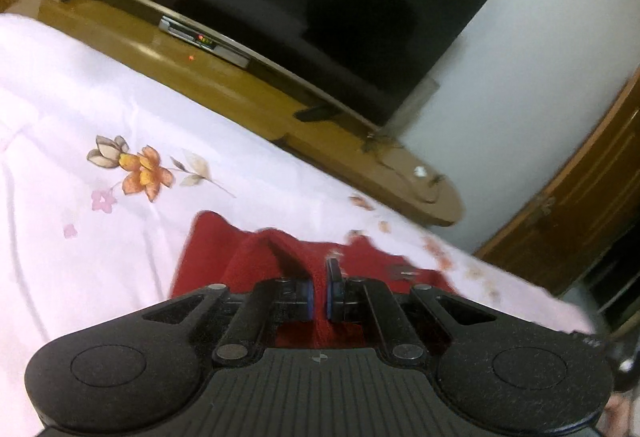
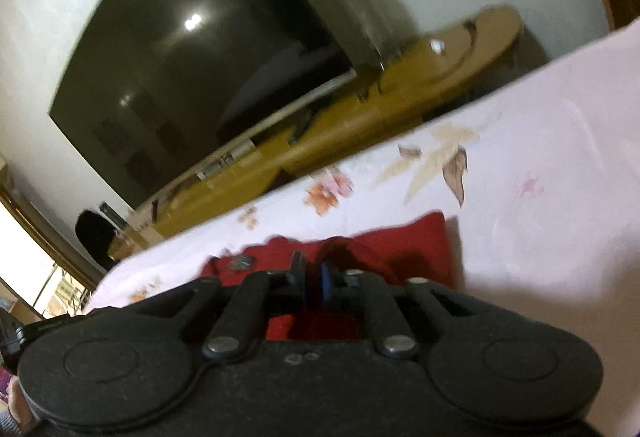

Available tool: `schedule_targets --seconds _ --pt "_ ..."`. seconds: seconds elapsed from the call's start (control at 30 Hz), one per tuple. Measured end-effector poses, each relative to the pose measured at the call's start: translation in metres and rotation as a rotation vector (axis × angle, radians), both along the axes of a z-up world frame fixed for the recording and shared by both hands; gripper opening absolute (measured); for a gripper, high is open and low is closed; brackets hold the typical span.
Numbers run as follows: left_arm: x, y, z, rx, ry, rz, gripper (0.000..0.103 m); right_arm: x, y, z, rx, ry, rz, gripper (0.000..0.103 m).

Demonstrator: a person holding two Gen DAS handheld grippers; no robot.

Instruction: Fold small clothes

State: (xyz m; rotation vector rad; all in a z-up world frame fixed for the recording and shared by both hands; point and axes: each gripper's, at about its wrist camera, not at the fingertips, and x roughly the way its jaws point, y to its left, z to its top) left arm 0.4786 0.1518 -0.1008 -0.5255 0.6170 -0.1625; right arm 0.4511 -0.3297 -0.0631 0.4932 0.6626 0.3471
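Observation:
A small red garment (image 1: 216,253) lies on a pale pink floral bedsheet (image 1: 80,109). My left gripper (image 1: 318,269) is shut on a raised fold of the red garment, with cloth bunched between its blue-padded fingers (image 1: 334,279). In the right wrist view the same red garment (image 2: 416,241) lies on the sheet (image 2: 560,157). My right gripper (image 2: 312,273) is nearly closed with red cloth between its fingers. A small dark print or tag (image 2: 240,261) shows on the garment. Most of the garment is hidden under the gripper bodies.
A large dark television (image 1: 300,5) stands on a wooden stand (image 1: 240,85) just past the bed's far edge. A wooden door (image 1: 580,205) is at the right. The sheet spreads out to the left in the left wrist view.

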Motion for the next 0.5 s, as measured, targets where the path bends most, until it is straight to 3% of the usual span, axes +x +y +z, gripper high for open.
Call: schedule_targets --seconds 0.13,0.2,0.27,0.33,0.37,0.4,0.43,0.5 --pt "0.006 -0.005 -0.019 0.022 -0.027 0.01 0.004 0.017 0.002 -0.019 -0.035 0.006 -0.046 0.027" --pt "0.005 -0.006 -0.026 0.028 -0.034 0.012 0.014 0.016 0.002 -0.022 -0.041 -0.023 -0.06 0.046" --pt "0.006 -0.004 -0.029 0.015 -0.041 0.022 0.015 0.014 0.002 -0.021 -0.052 -0.055 -0.084 0.065" --pt "0.008 0.0 -0.028 -0.003 -0.067 0.031 0.018 0.017 -0.001 -0.021 -0.036 -0.075 -0.091 0.066" --pt "0.009 0.001 -0.026 -0.001 -0.076 0.04 0.033 0.018 -0.003 -0.02 -0.027 -0.078 -0.093 0.066" --pt "0.009 0.003 -0.023 0.012 -0.087 0.064 0.058 0.018 -0.004 -0.019 -0.02 -0.083 -0.098 0.066" --pt "0.009 0.004 -0.021 0.024 -0.107 0.085 0.066 0.019 -0.005 -0.019 -0.016 -0.089 -0.101 0.066" --pt "0.012 0.008 -0.018 0.021 -0.125 0.077 0.067 0.018 -0.007 -0.016 -0.001 -0.101 -0.104 0.066"
